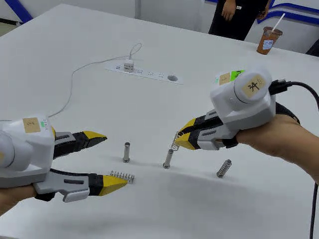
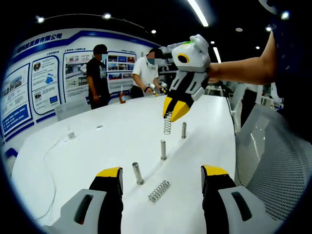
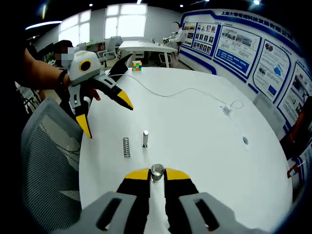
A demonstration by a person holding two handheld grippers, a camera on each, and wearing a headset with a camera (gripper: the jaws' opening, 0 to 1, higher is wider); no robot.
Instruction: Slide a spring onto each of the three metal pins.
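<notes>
Presently the right gripper (image 1: 178,139) pinches a spring (image 1: 175,145) just above the middle pin (image 1: 168,158). Best to keep the coil upright, centred over the tip, then lower. The left gripper (image 1: 114,159) gapes wide beside another spring (image 1: 122,176).

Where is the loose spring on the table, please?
In the head view's lower left, the loose spring lies by the left gripper's lower jaw, near the leftmost pin.
</notes>
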